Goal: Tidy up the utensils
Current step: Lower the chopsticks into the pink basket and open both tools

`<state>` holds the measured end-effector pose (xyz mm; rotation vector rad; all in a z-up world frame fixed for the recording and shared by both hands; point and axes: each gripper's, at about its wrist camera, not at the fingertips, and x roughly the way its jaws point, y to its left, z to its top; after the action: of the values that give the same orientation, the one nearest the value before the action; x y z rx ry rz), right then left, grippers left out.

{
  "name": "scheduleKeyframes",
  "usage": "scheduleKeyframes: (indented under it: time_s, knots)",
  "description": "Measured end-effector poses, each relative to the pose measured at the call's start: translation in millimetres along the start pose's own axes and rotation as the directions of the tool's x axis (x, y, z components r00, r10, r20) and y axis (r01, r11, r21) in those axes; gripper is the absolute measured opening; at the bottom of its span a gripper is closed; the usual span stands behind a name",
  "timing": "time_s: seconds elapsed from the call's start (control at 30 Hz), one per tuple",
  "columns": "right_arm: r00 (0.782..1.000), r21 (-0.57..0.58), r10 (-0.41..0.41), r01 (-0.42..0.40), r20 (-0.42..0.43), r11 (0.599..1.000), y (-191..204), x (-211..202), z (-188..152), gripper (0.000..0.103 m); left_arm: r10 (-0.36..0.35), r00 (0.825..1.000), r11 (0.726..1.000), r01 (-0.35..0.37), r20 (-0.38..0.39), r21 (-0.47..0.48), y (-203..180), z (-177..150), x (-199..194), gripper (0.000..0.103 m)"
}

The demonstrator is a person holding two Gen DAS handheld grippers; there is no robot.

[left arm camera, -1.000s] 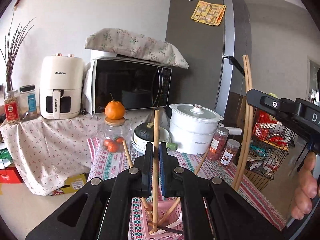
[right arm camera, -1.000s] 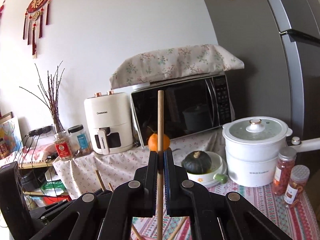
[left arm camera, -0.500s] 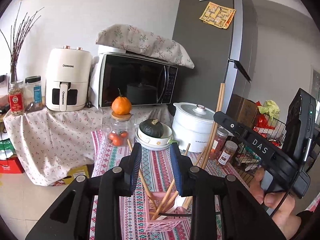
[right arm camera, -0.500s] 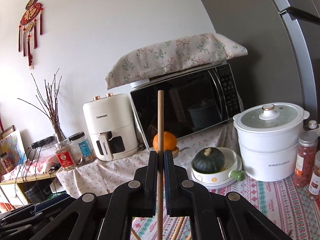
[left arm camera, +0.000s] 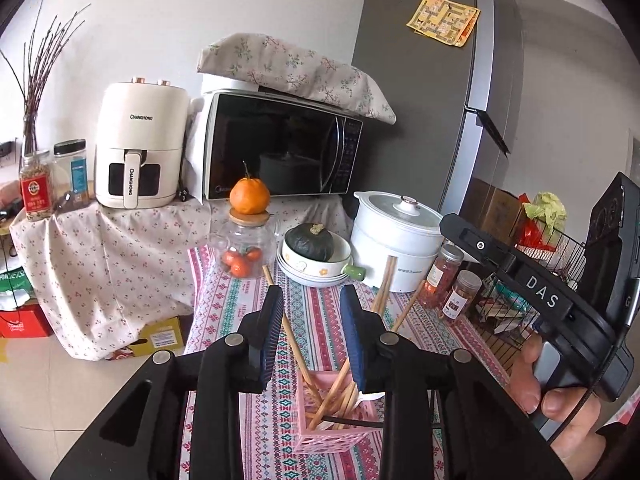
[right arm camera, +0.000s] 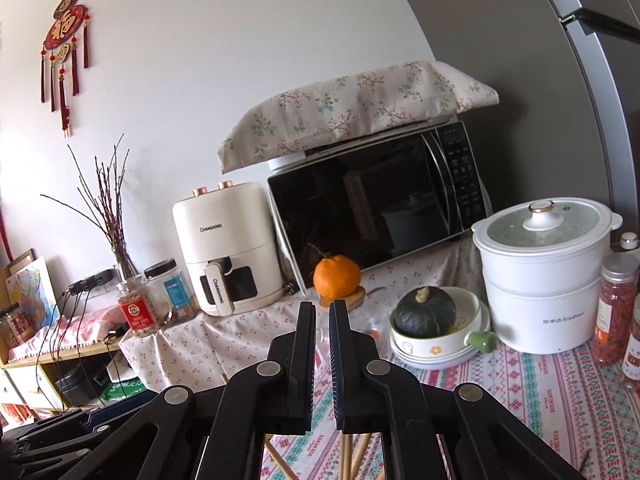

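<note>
A pink lattice basket (left arm camera: 320, 436) stands on the patterned tablecloth (left arm camera: 236, 304) and holds several wooden chopsticks (left arm camera: 332, 392) that lean out at different angles. My left gripper (left arm camera: 312, 304) hangs just above it, open, with the chopsticks showing in the gap but untouched. My right gripper (right arm camera: 322, 308) has a narrow gap between its jaws, which are opening, and nothing is between its pads. Chopstick shafts (right arm camera: 344, 454) show below it. In the left wrist view a hand (left arm camera: 560, 392) holds the right gripper (left arm camera: 450, 222) at the right.
Behind the basket stand a white lidded pot (left arm camera: 394, 232), a bowl with a dark squash (left arm camera: 312, 240), a glass jar (left arm camera: 244, 244) topped by an orange, and two spice jars (left arm camera: 444, 276). A wire rack (left arm camera: 552, 248) is at the right. Microwave (left arm camera: 280, 148) and air fryer (left arm camera: 140, 148) sit further back.
My left gripper opened and let go of its chopstick, which now rests in the basket. The upright chopstick in my right gripper has gone from between its jaws, which have parted slightly.
</note>
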<state>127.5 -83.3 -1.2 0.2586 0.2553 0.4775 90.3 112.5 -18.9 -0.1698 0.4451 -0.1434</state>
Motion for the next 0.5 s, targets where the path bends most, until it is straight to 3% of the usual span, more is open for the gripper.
scheduleKeyframes:
  time_s: [0.27,0.33,0.4,0.5]
  knots:
    - [1.0,-0.011,-0.013,0.013,-0.017,1.0,1,-9,13,0.009,0.005,0.998,1.0,-0.005,-0.062,-0.005,-1,2,8,0.031]
    - [0.999,-0.019,-0.027,0.027,-0.023,0.999,1,-16,23,0.015,0.003,0.997,1.0,-0.003,-0.083,-0.002,-3,2,9,0.033]
    - [0.999,-0.018,-0.039,0.039,-0.031,0.999,-2,-25,31,0.027,0.002,0.995,1.0,-0.001,-0.104,0.003,-6,2,8,0.042]
    - [0.996,-0.016,-0.073,0.072,-0.049,0.997,-10,-39,41,0.035,0.002,0.992,1.0,-0.001,-0.129,0.009,-8,0,4,0.051]
